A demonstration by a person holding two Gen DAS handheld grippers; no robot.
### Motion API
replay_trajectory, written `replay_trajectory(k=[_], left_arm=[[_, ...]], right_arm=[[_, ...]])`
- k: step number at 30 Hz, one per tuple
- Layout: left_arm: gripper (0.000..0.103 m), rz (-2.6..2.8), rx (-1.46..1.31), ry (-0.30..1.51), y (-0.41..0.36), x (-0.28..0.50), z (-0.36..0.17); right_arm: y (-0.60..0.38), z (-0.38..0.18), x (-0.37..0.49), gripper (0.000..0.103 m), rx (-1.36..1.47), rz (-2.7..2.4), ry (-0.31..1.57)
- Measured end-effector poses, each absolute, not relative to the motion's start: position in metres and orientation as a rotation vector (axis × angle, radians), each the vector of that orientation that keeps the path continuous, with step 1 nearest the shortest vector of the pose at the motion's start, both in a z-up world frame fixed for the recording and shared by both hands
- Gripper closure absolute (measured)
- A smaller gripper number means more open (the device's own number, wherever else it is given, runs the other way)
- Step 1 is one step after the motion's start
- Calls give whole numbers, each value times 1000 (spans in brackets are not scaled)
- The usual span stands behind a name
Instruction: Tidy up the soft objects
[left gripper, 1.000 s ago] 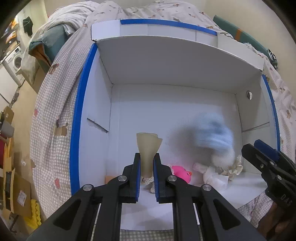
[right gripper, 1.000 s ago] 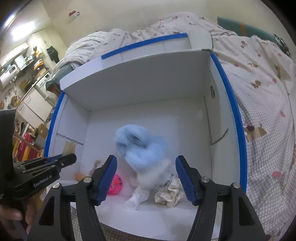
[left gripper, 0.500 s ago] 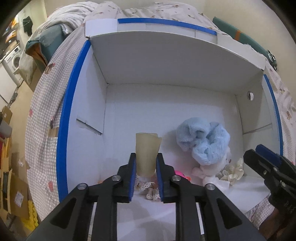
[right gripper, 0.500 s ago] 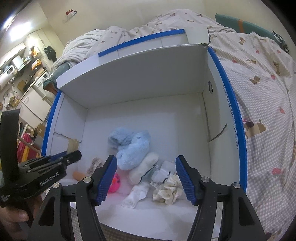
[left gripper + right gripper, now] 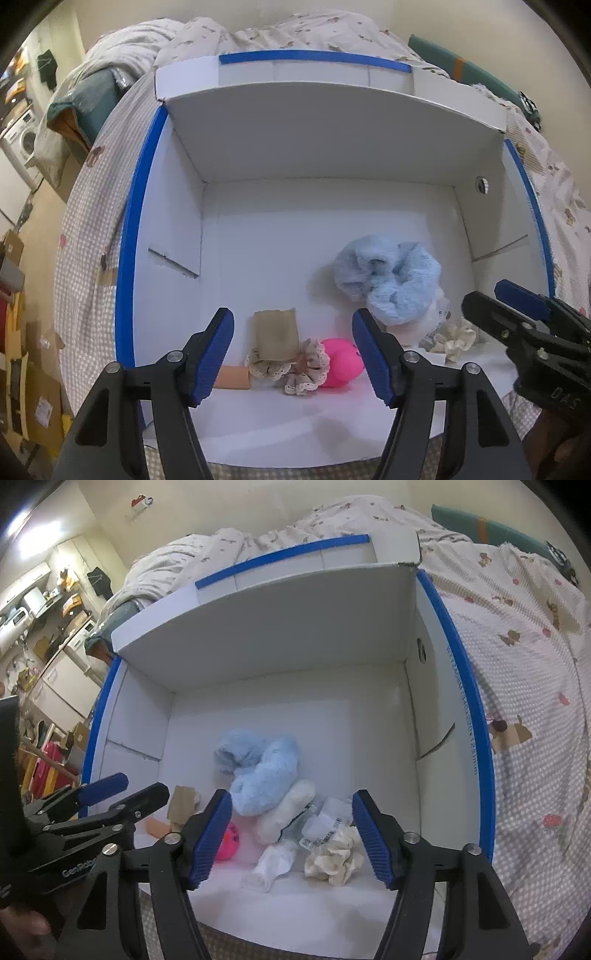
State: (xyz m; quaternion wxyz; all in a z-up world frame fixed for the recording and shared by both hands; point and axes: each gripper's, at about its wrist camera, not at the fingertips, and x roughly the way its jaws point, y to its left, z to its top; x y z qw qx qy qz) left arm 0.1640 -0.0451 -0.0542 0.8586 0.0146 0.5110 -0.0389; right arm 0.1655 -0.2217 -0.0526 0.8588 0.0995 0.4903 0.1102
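Note:
A white box with blue edges sits on a bed. My left gripper hovers over its near left part with the jaws opening and nothing between them. Below it a tan cloth rests on a lace scrunchie, next to a pink ball. A light blue fluffy item lies on a white plush, by a white sock and a cream scrunchie. My right gripper hangs above this pile, its jaws opening and holding nothing.
A peach cylinder lies at the box's near left corner. The far half of the box floor is bare. A checked bedspread surrounds the box. Each gripper shows at the edge of the other's view.
My left gripper has let go of the tan cloth, which dropped onto the lace scrunchie. The light blue fluffy item fell and settled on the pile. The right jaws widened slightly.

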Motion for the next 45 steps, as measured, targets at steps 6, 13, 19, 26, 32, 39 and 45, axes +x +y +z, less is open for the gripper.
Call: replay_trajectory(k=[6,13,19,26,32,39,45], left_arm=[[39,-59,56,1059,-45,159,-48],[39,-40,39,1046,-37,150,-34],[20,-11,8,1049,-20,134,-24],[13,9,-39,1044,-2,107,-17],[12,11,-73,995,9,78,-10],[12,56,-100,853,24,47,2],[10,88,-105,800,27,36,3]], right_arm=[[-223,-51,165,18,207,228,1017],[-222,-43,159,0,219,234,993],[-228,-38,142,0,238,226,1001],[-232,-27,115,0,234,215,974],[-229,-17,86,0,191,198,924],[-225,-18,63,0,187,193,904],[-218,-17,59,0,174,188,867]])
